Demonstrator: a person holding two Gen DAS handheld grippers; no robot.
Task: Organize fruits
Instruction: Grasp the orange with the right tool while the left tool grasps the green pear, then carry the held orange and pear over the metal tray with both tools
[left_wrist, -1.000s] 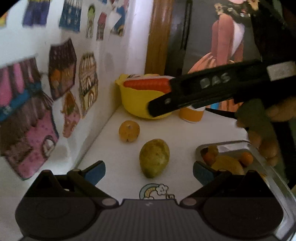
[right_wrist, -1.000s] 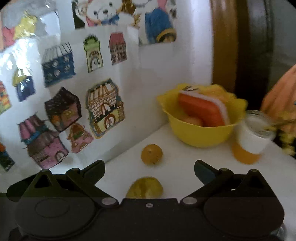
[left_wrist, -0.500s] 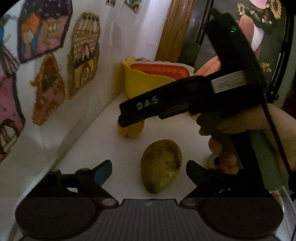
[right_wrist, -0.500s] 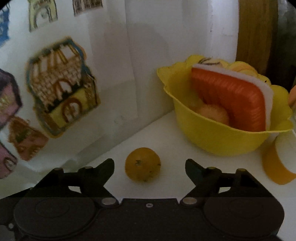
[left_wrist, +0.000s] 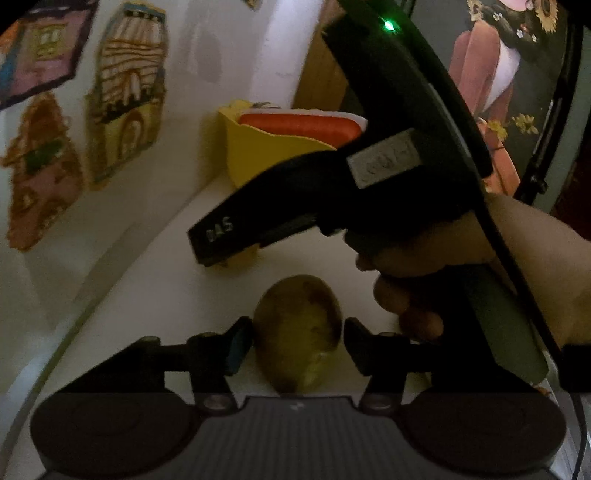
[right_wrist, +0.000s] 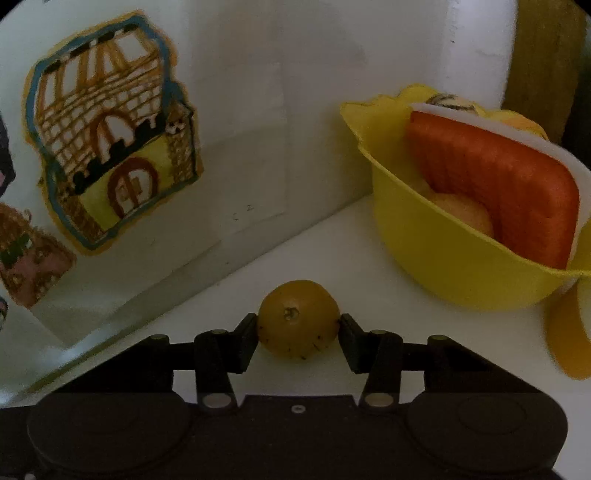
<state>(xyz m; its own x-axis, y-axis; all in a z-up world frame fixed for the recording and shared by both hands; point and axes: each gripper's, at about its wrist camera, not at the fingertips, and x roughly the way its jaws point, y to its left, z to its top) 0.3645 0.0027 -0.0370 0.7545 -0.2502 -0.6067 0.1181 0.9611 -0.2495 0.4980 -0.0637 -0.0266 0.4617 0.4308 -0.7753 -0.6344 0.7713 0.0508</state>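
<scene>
A greenish-yellow mango (left_wrist: 297, 332) lies on the white table between the fingers of my left gripper (left_wrist: 297, 341), whose pads touch both its sides. A small round orange (right_wrist: 297, 319) sits on the table close to the wall. My right gripper (right_wrist: 297, 332) is shut on it, with a pad pressed against each flank. In the left wrist view the right tool's black body crosses above and beyond the mango, held by a hand (left_wrist: 517, 258), and it hides most of the orange.
A yellow bowl (right_wrist: 443, 254) with a red-and-white slab (right_wrist: 509, 192) and round fruit stands in the back corner. An orange cup (right_wrist: 569, 332) stands to its right. A wall with paper house drawings (right_wrist: 107, 147) runs along the left.
Both grippers have moved forward and down. The left one has narrowed around the mango, the right one has shut on the orange.
</scene>
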